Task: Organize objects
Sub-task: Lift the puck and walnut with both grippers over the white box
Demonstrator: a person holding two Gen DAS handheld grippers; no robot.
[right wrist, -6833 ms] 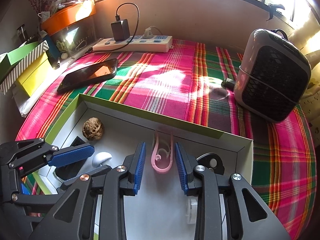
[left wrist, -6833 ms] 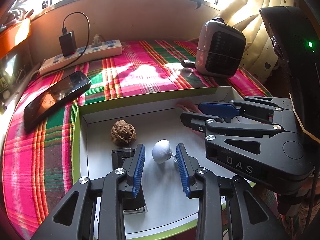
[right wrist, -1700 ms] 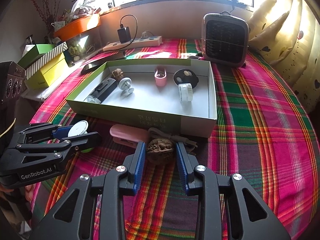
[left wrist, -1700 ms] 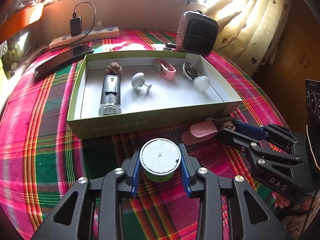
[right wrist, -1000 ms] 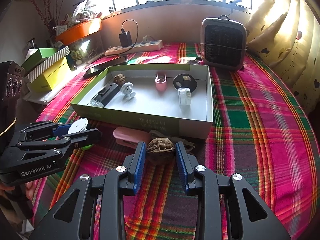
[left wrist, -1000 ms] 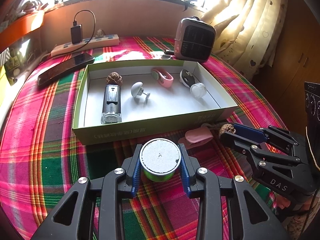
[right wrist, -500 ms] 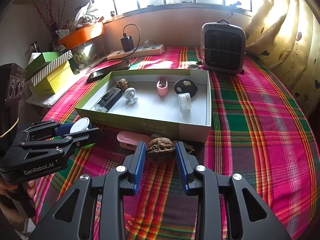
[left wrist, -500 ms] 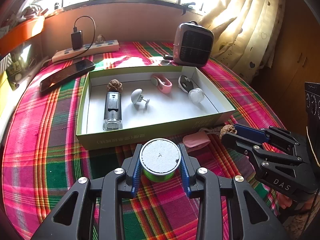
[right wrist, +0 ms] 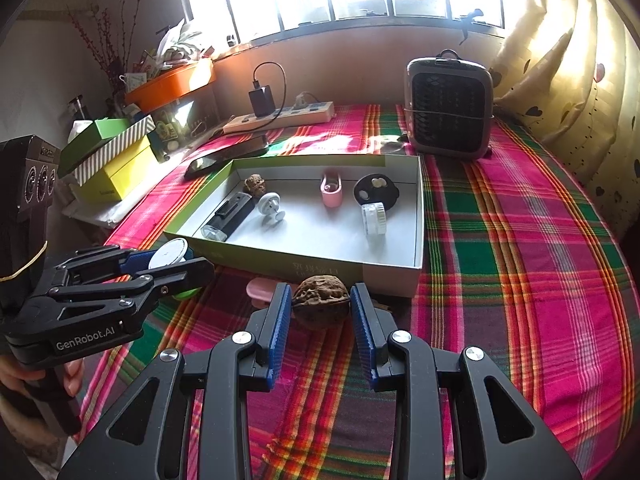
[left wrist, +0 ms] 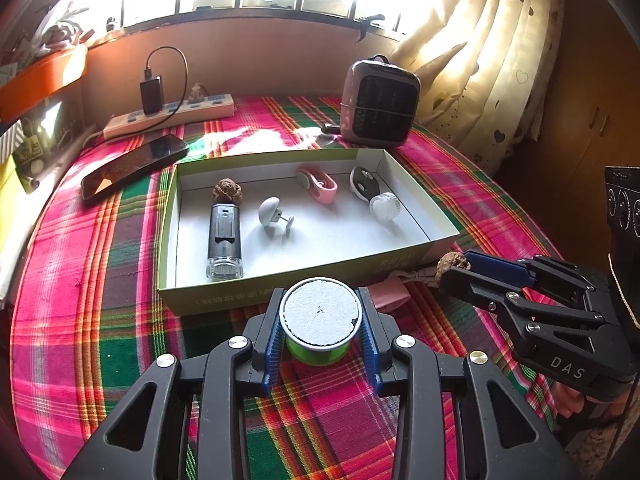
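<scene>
The green spool (left wrist: 319, 322) with its white cap is sitting between the pads of the left gripper (left wrist: 320, 332), jaws clamping its sides, and is hanging above the cloth just in front of the box (left wrist: 256, 294). The right gripper (right wrist: 321, 312) is pinching a walnut (right wrist: 320, 306) by its flanks, likewise short of the box wall. Both loads are probably heading for the box, where another walnut (left wrist: 227, 191) and small items are already lying. A plaid tablecloth (right wrist: 520, 260) is covering the table; a heater (right wrist: 448, 110), power strip (right wrist: 280, 118) and sunlit window are standing beyond.
</scene>
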